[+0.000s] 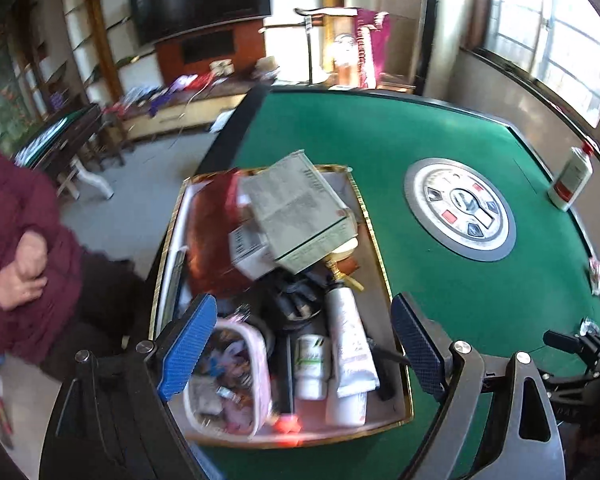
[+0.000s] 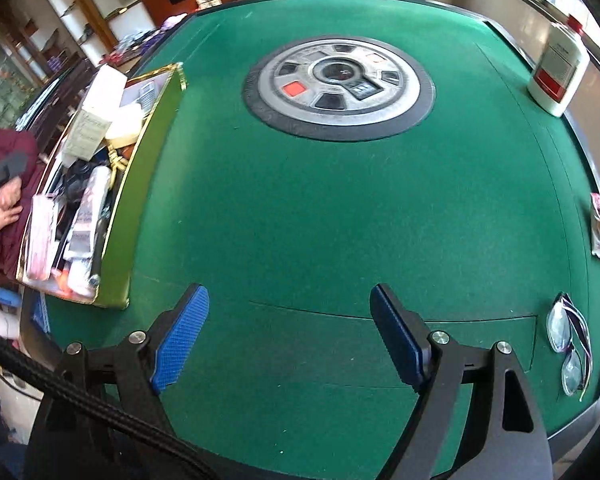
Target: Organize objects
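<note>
Green felt covered the table [image 1: 380,140] in the left wrist view. The left gripper [image 1: 304,344] hung with its jaws spread and empty above a gold-rimmed tray [image 1: 384,280]; under it lay a pink pouch [image 1: 236,376], a white tube [image 1: 350,340] and a small white bottle [image 1: 310,364], with a grey box [image 1: 296,208] beyond.

From the right wrist, the right gripper [image 2: 288,334] stood released over bare felt [image 2: 300,220], holding nothing. The tray [image 2: 148,184] sat off to its left, clear glasses [image 2: 568,340] to its right, and a white bottle [image 2: 558,72] far ahead on the right.

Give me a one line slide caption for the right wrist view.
Open right tool above bare green table, gold-edged box of sundries at left, white bottle and glasses at right.
</note>
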Tool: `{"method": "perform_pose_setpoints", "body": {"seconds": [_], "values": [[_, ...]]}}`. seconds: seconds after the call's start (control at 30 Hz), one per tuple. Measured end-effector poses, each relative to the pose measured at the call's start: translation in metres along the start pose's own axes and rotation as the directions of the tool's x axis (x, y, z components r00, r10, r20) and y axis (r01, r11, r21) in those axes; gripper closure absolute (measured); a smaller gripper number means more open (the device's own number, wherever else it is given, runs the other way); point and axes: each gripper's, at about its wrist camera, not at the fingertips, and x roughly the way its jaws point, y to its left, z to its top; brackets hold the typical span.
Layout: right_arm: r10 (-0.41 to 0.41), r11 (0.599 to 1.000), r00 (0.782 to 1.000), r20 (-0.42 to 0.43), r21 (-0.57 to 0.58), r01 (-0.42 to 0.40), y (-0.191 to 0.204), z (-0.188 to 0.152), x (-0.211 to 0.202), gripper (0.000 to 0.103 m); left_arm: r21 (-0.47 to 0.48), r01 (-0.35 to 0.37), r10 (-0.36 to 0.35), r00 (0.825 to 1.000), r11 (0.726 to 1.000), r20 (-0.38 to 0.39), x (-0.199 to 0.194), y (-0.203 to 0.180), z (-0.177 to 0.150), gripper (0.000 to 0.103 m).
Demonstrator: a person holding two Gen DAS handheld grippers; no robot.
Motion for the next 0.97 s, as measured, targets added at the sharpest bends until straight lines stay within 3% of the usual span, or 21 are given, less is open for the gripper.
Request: {"method": "perform_pose_setpoints", "body": {"seconds": [0.1,0.17,0.3,0.43,0.7,0.83,0.97], "values": [[0.010,0.994,0.999,0.049,-0.110,-0.005,0.014,0.004,-0.018,0.020,-0.048,-0.113,0.117,0.989,0.992,0.086,-0.031,0.005,-0.009,0.018],[0.019,0.977,0.994,0.107,-0.212,0.004,0.026,0.003,-0.037,0.019,-0.085,-0.147,0.159,0.976,0.985,0.148,-0.049,0.005,-0.018,0.018],[0.091,0.924,0.970,0.226,-0.383,0.003,0.048,-0.013,-0.075,0.019,-0.093,-0.220,0.228,0.969,0.971,0.092,-0.054,0.003,-0.034,0.018],[0.142,0.907,0.963,0.229,-0.420,-0.034,0.051,-0.015,-0.082,0.019,-0.065,-0.307,0.311,0.947,0.950,0.082,-0.063,-0.006,-0.050,0.018],[0.196,0.885,0.959,0.206,-0.458,-0.082,0.068,-0.013,-0.083,0.019,-0.092,-0.293,0.300,0.951,0.952,0.078,-0.075,0.002,-0.066,0.018],[0.212,0.870,0.957,0.195,-0.484,-0.094,0.081,-0.014,-0.081,0.019,-0.123,-0.293,0.306,0.947,0.948,0.098,-0.080,0.015,-0.071,0.018],[0.213,0.866,0.959,0.187,-0.491,-0.097,0.088,-0.015,-0.078,0.019,-0.136,-0.323,0.340,0.932,0.936,0.125,-0.085,0.024,-0.074,0.018]]}}
